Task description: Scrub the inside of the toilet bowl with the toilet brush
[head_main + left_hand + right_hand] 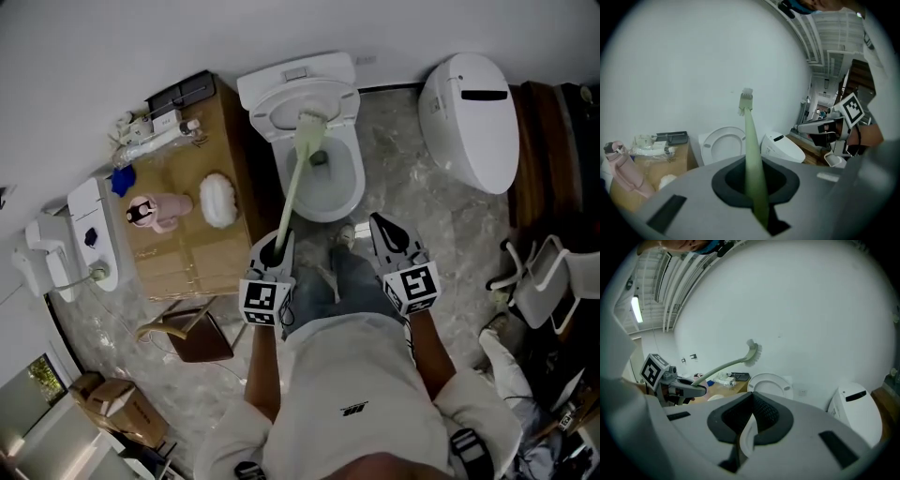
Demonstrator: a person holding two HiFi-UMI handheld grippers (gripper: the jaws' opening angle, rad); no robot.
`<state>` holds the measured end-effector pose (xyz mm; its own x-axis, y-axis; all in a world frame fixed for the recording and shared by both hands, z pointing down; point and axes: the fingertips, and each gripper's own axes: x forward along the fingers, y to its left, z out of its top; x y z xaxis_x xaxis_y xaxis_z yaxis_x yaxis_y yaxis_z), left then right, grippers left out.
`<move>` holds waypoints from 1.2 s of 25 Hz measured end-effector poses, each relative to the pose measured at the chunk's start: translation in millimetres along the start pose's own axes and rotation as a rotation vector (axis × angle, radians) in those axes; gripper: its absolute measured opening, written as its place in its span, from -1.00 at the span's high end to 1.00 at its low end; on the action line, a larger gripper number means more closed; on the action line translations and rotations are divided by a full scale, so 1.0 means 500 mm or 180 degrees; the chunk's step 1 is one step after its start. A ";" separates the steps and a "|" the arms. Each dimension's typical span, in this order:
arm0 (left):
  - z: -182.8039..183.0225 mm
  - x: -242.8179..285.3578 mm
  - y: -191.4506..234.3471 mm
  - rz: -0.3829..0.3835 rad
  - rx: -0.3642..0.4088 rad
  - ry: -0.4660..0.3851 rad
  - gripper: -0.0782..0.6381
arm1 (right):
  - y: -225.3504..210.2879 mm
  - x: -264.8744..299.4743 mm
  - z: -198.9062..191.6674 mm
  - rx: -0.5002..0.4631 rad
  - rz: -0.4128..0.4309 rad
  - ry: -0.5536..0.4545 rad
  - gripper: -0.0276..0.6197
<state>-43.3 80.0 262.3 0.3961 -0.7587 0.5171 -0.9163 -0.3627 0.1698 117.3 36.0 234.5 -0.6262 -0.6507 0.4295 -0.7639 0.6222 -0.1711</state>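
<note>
Pink bottle (155,212) and a white fluffy lump (217,199) sit around the middle of the wooden cabinet (202,258) on the left. They're the only things on it I can name, since the clutter at its wall end is too small to sort out. Both of the person's hands are hidden behind the marker cubes, so all you get is two bare forearms reaching forward and down, side by side. The left gripper (275,246) has its jaws clamped on the pale green handle of the toilet brush (292,178), and the handle's near end vanishes down between them. From there the long axis runs away from the person and up, slightly to the right, towards the wall. The bristle head is at the far end. From the head view that head lies over the back of the toilet bowl (349,192), near the raised lid. The two gripper views show it up in the air against the white wall, so it isn't down in the bowl. The bristles themselves are too blurry for detail. The right gripper (382,228) hovers just right of the bowl's front, jaws pressed together on nothing. A second toilet (469,117) with its lid down stands further right, and the dark stuff at the right edge is cut off.
</note>
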 end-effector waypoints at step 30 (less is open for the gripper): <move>-0.322 0.259 0.058 -0.0213 -0.0324 0.0679 0.72 | -0.032 0.219 -0.334 0.0212 0.0046 0.0697 0.94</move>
<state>-27.8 58.2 469.1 0.4446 -0.5996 0.6655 -0.8940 -0.3436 0.2877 87.0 27.7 432.4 -0.5940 -0.5274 0.6074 -0.7682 0.5961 -0.2337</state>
